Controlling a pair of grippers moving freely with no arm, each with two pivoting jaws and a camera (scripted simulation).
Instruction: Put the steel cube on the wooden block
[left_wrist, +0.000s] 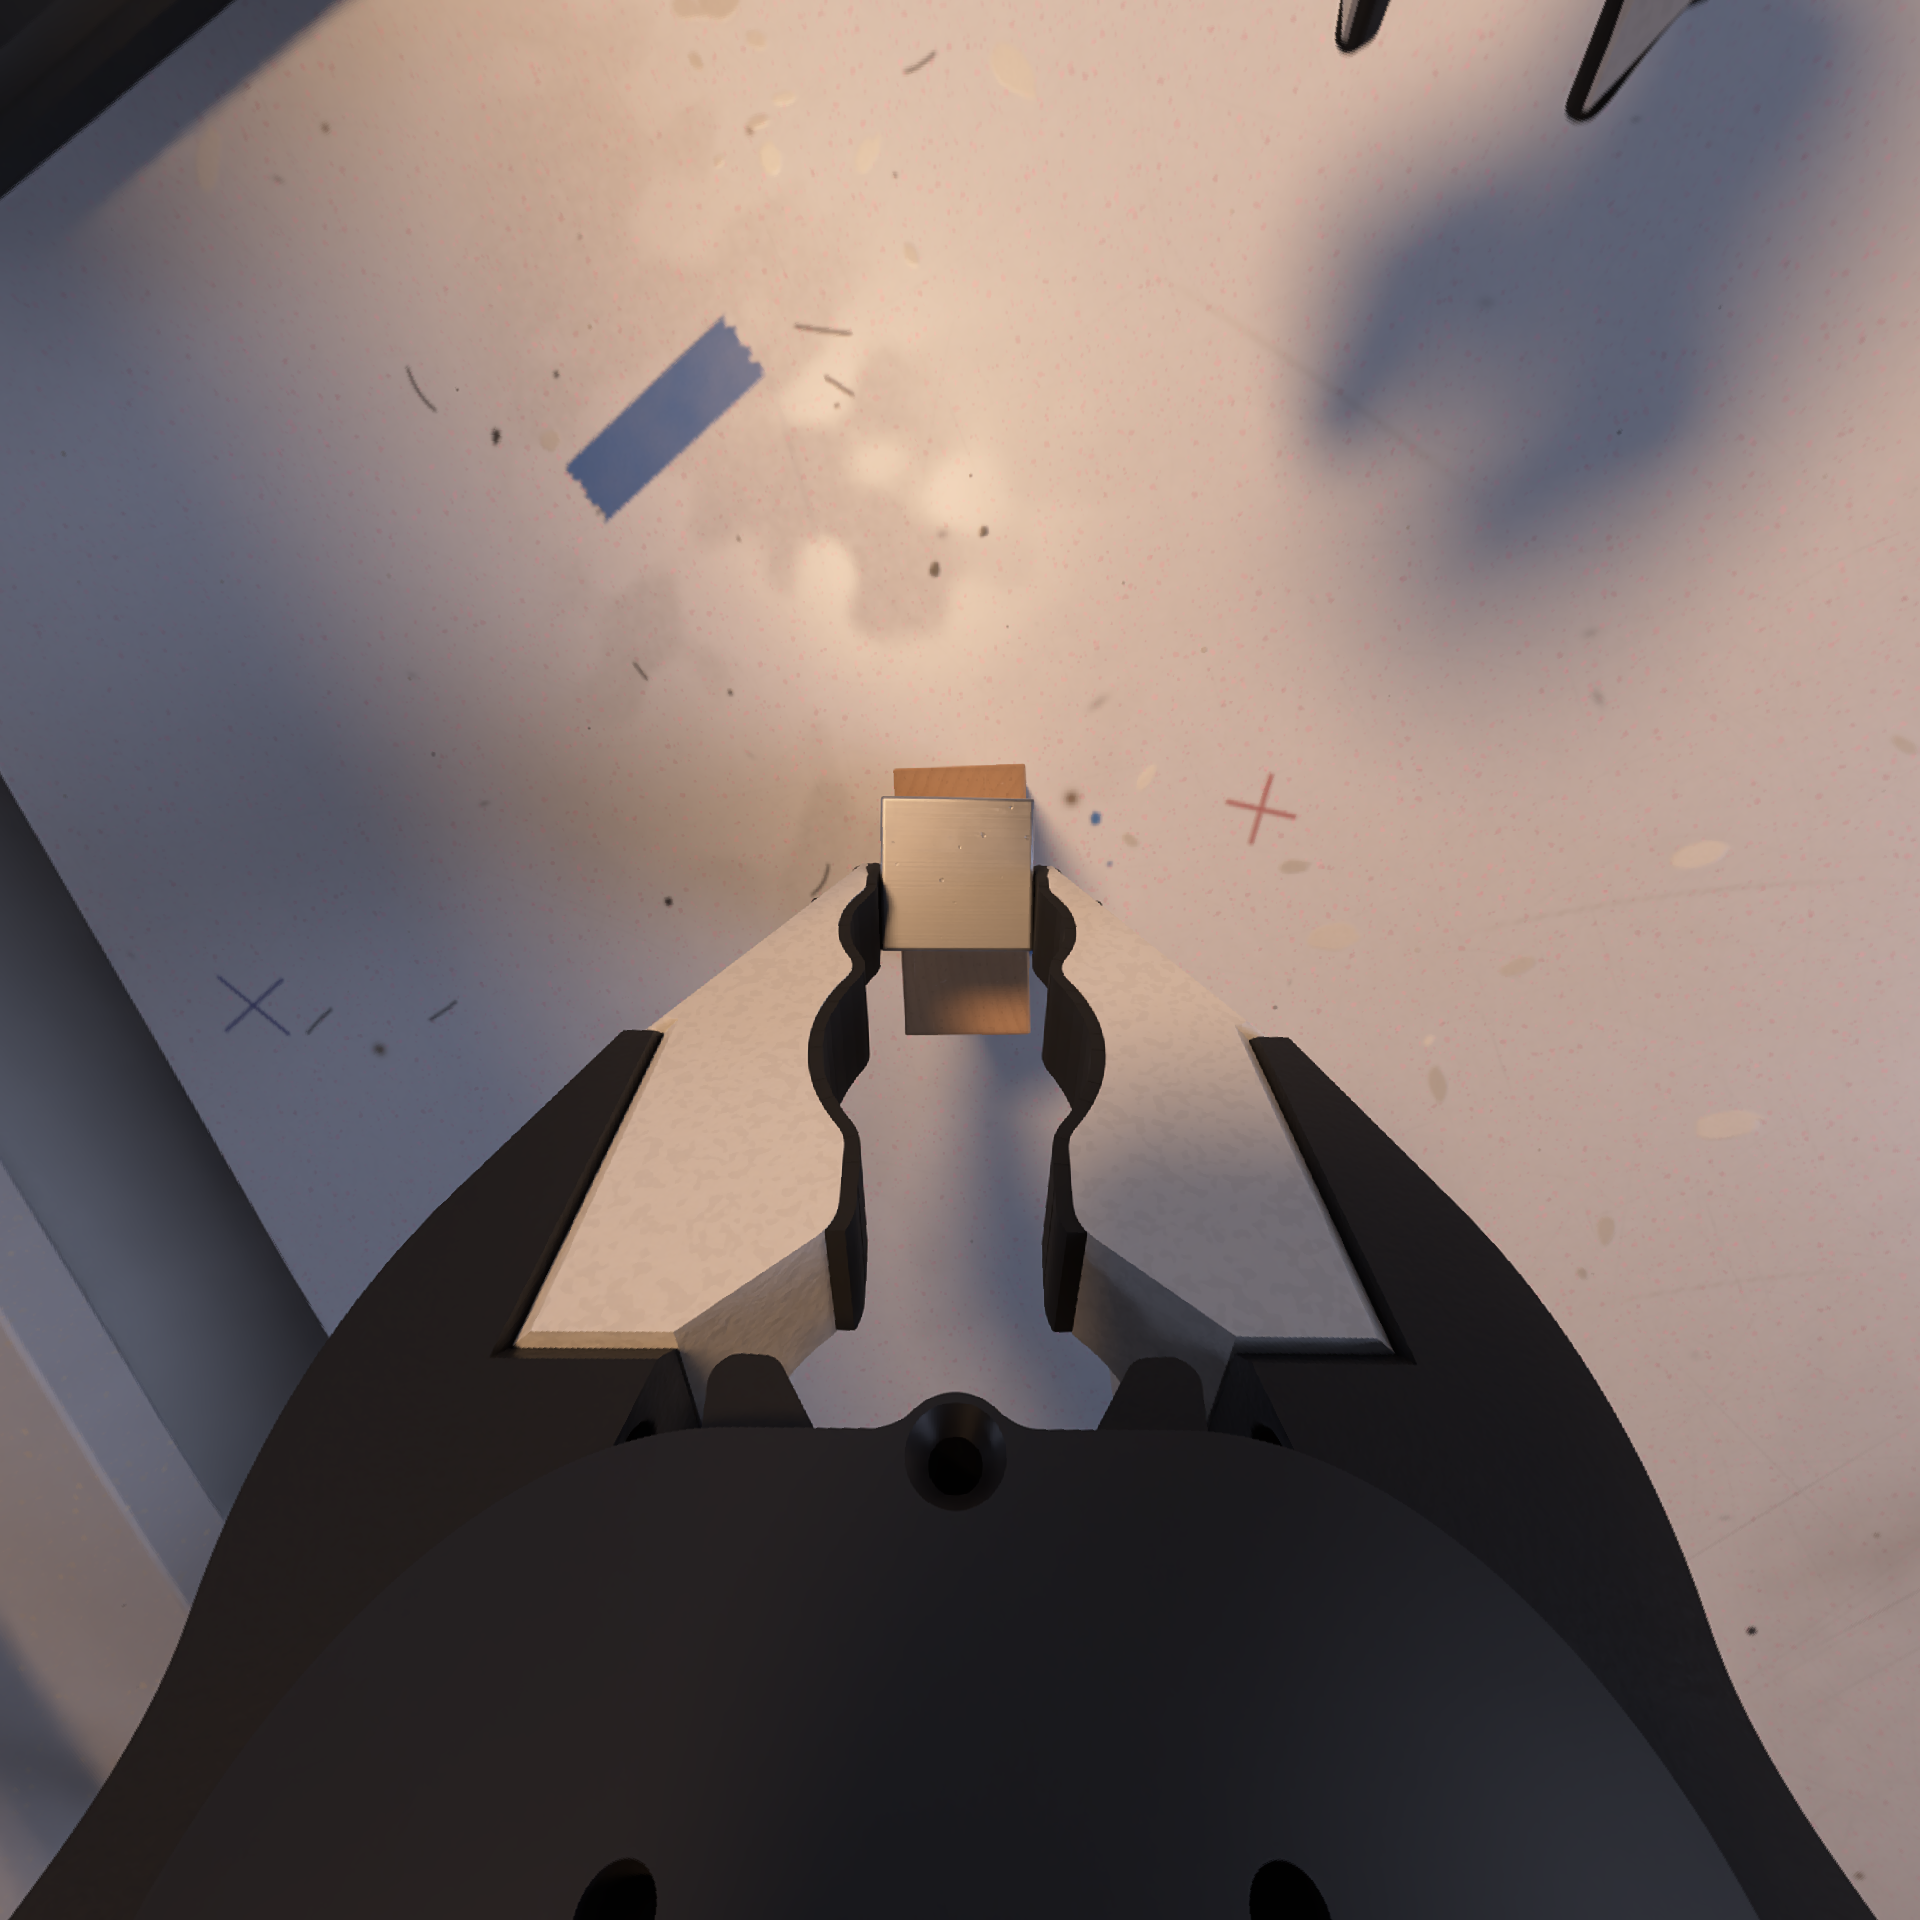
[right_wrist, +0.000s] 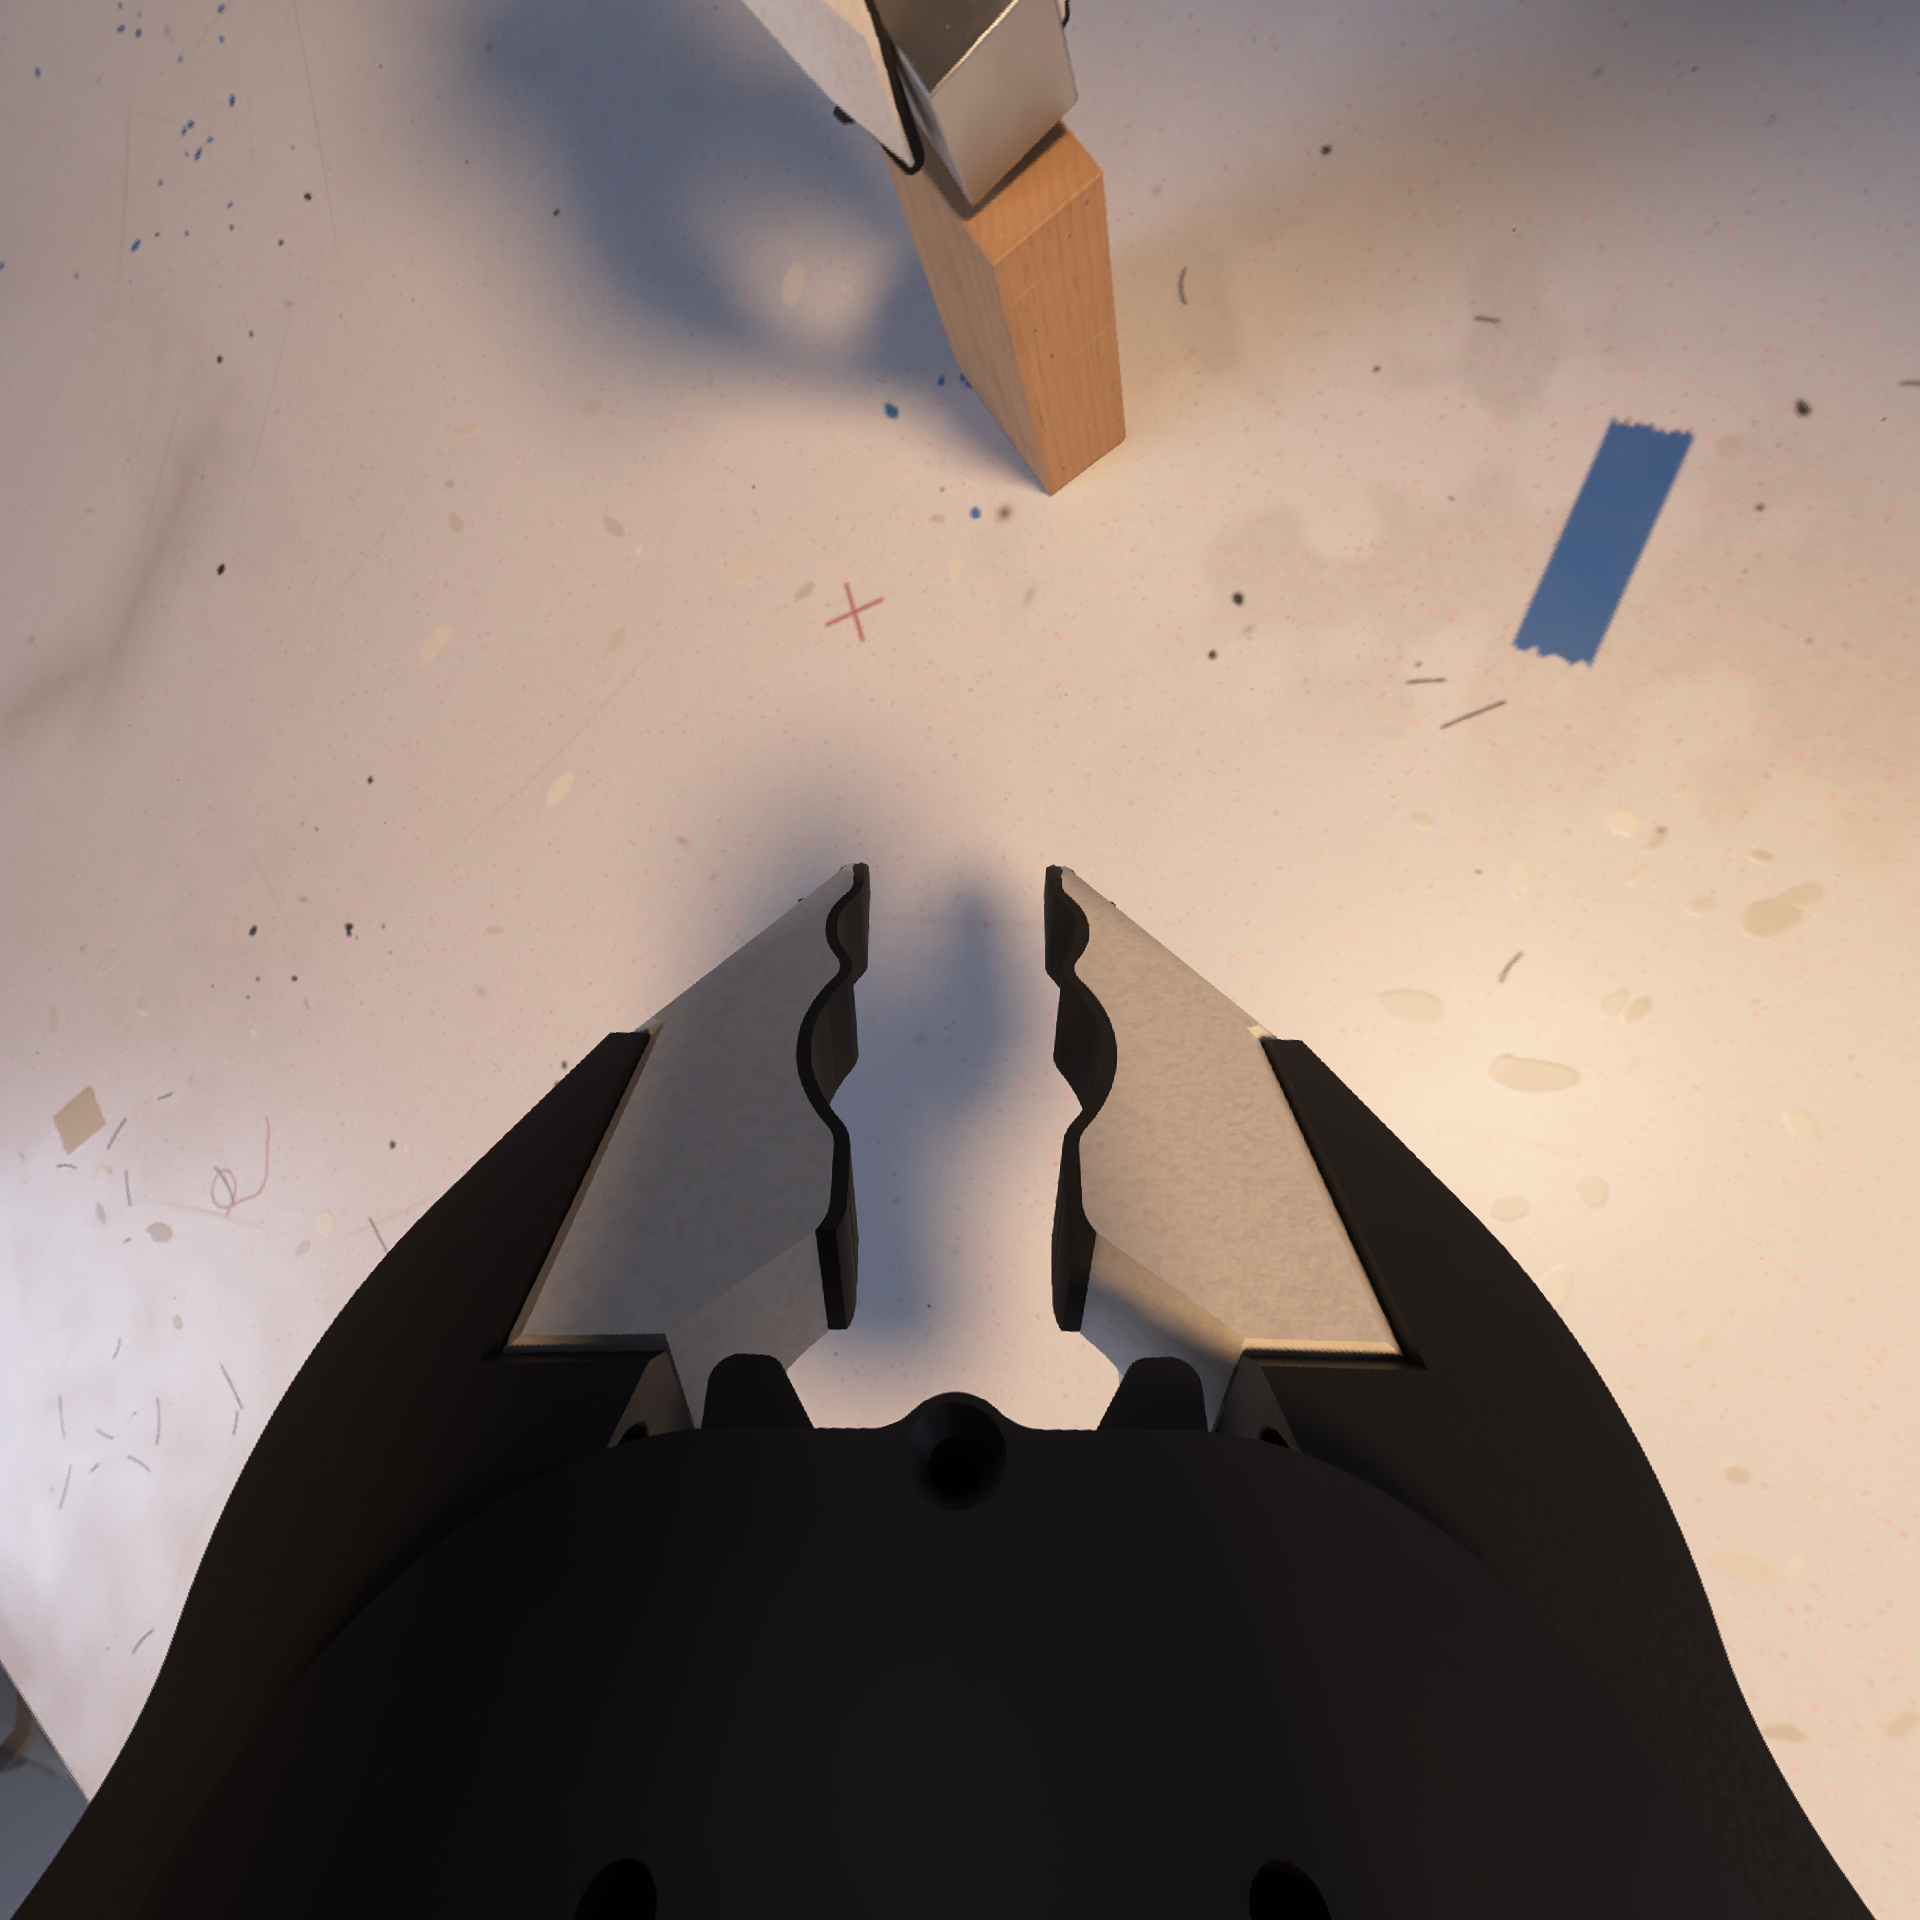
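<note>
The steel cube (left_wrist: 956, 873) sits between my left gripper's (left_wrist: 954, 881) fingertips, which touch its two sides. Right under it stands the tall upright wooden block (left_wrist: 966, 997); its top edge shows just beyond the cube. In the right wrist view the cube (right_wrist: 997, 104) is at the top of the block (right_wrist: 1039, 312), with a left finger (right_wrist: 821, 62) on its side; I cannot tell whether it rests on the block or hangs just above it. My right gripper (right_wrist: 956, 883) is open and empty, well short of the block. Its fingertips (left_wrist: 1610, 62) show at the top right of the left wrist view.
The pale speckled tabletop (right_wrist: 416, 416) carries a strip of blue tape (right_wrist: 1600, 540), also in the left wrist view (left_wrist: 665, 416). A red cross mark (right_wrist: 854, 611) lies between my right gripper and the block. The table's edge (left_wrist: 125, 1039) runs down the left.
</note>
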